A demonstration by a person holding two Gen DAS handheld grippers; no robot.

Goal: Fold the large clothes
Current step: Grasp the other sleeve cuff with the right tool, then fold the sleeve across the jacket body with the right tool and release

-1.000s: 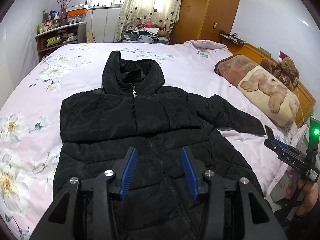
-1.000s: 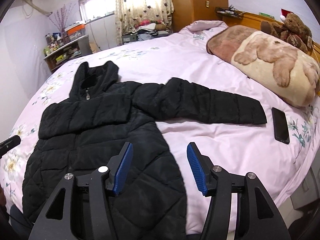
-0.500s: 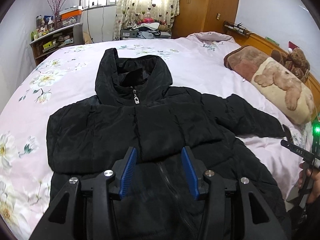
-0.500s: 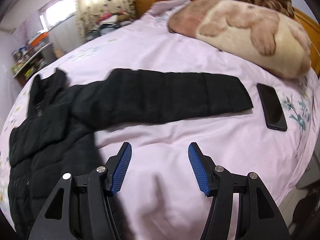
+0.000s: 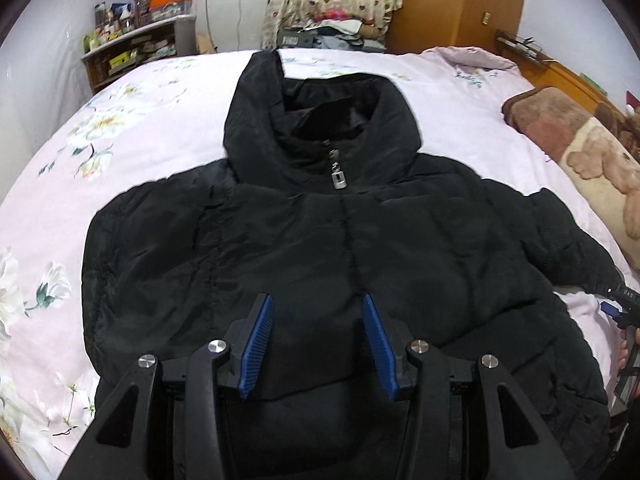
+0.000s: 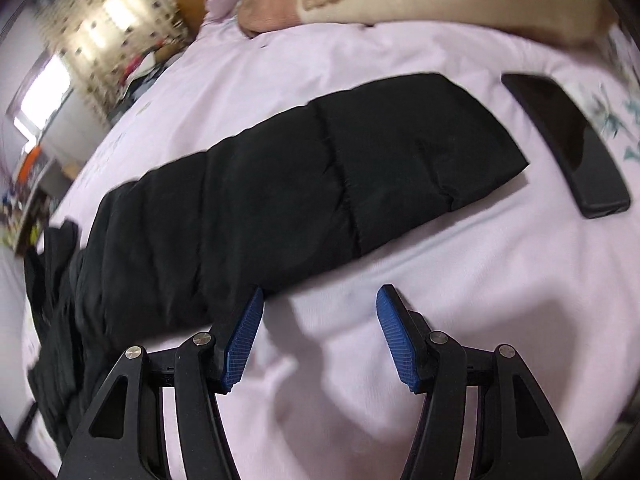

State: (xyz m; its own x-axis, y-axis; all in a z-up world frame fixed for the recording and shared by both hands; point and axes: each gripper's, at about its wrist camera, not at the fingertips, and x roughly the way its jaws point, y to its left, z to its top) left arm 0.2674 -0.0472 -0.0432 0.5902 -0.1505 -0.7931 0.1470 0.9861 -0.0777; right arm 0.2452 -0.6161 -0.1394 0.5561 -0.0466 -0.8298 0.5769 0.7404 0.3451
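Our left gripper (image 5: 317, 342) hangs with jaws apart and empty over the black jacket's (image 5: 320, 248) chest, below the zipper pull (image 5: 337, 171). Our right gripper (image 6: 319, 334), jaws wide and empty, hovers beside the jacket's outstretched sleeve (image 6: 312, 176) on the pink bedspread (image 6: 460, 280); a phone (image 6: 568, 144) lies past the cuff.

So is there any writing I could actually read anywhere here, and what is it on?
"DAS": white letters on the right gripper, seen at the left camera's edge.
Shelf boxes: labels too small to read.
Zipper pull on the black jacket: markings unreadable.
Phone: screen dark, no text.
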